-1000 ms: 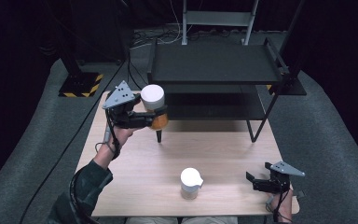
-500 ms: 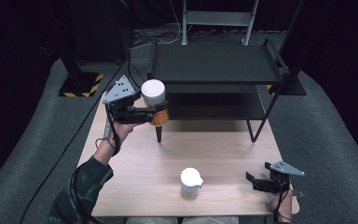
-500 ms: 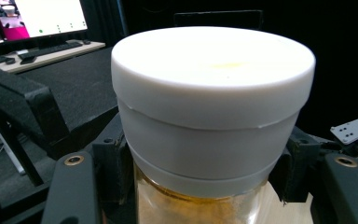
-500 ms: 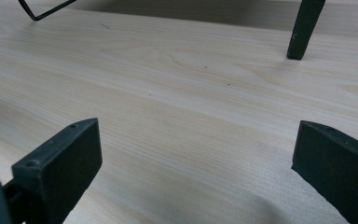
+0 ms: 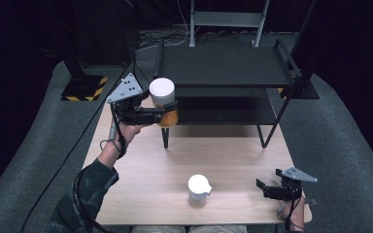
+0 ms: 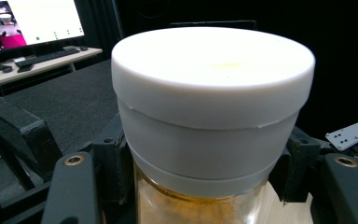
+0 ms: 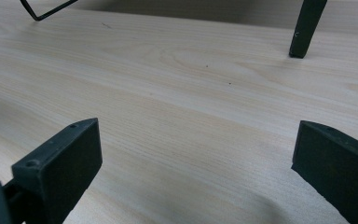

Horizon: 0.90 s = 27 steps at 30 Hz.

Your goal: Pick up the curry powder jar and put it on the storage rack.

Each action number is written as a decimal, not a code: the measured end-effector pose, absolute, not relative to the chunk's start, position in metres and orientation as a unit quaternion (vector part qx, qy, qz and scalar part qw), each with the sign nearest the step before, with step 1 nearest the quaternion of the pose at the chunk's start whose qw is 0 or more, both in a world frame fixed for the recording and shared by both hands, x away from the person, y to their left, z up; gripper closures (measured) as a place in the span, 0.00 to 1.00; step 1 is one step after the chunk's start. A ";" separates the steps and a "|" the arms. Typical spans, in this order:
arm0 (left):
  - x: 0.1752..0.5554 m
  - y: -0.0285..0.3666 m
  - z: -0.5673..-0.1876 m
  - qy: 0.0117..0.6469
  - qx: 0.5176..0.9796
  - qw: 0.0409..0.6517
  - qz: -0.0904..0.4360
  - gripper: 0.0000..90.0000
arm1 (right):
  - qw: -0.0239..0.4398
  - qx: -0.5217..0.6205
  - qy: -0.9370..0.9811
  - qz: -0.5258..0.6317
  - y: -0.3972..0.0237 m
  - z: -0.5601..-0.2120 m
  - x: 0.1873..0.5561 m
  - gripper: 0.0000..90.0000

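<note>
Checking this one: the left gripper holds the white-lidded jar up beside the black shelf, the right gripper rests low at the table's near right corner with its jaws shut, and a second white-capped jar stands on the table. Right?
Not quite: the right gripper has its jaws open, not shut. The right gripper view shows them wide apart over bare table. The rest stands: the left gripper holds the white-lidded jar up beside the black shelf, and the second jar stands on the table.

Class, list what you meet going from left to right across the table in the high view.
Left gripper shut on the orange-filled jar → small white-lidded jar standing on the table → right gripper, jaws open.
</note>
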<state>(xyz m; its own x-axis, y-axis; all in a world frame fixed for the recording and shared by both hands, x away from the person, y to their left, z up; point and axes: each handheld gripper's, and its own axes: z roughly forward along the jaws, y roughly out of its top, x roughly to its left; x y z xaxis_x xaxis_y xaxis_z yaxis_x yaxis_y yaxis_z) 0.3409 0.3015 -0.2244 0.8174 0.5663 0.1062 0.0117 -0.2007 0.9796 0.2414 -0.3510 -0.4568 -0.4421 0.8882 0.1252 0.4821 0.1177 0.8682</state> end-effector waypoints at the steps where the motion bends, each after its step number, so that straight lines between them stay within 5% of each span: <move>1: 0.341 0.301 -0.224 0.195 0.740 0.601 0.231 0.39 | 0.221 0.479 0.714 0.459 -0.351 -0.457 0.242 0.00; 27: 0.350 0.290 -0.207 0.179 0.740 0.607 0.228 0.39 | 0.220 0.479 0.714 0.461 -0.352 -0.457 0.241 0.00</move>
